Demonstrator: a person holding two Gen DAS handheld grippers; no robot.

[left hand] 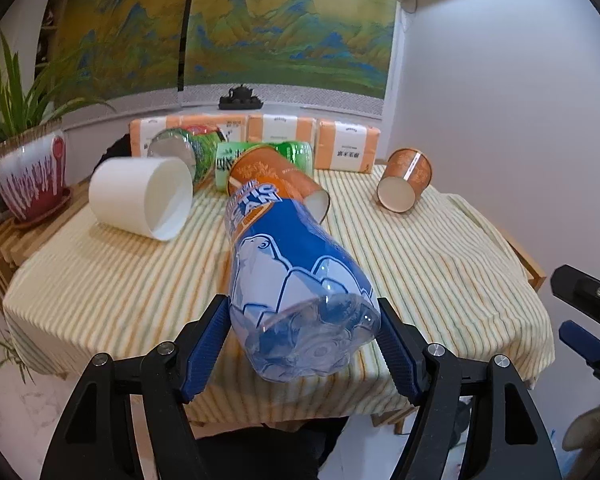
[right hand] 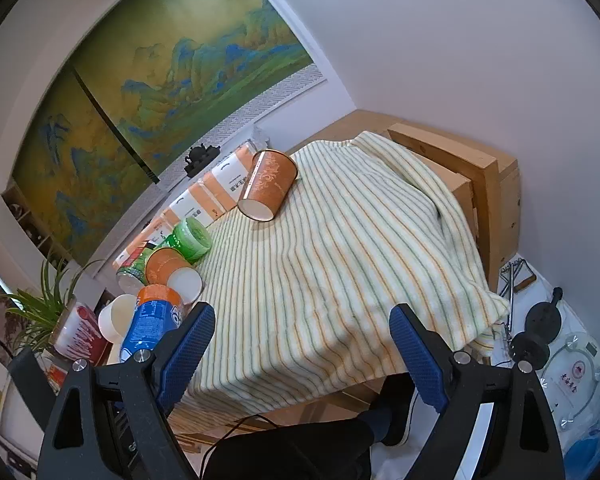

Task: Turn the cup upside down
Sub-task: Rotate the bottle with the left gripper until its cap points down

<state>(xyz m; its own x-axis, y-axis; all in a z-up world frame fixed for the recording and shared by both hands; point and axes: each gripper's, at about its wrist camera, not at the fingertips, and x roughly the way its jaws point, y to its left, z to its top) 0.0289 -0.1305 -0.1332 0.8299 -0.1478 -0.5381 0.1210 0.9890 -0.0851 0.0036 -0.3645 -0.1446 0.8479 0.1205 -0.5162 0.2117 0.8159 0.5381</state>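
A clear plastic cup with a blue polar-bear print sits between the blue pads of my left gripper, which is shut on it near the base. The cup is tipped over: its base faces the camera and its mouth end points away toward the other cups. The mouth itself is hidden. In the right wrist view the same cup shows at the lower left. My right gripper is open over the table's front edge with nothing between its fingers.
On the striped cloth lie a white cup, two orange paper cups and green cups. Tissue packs line the back. A potted plant stands at the left.
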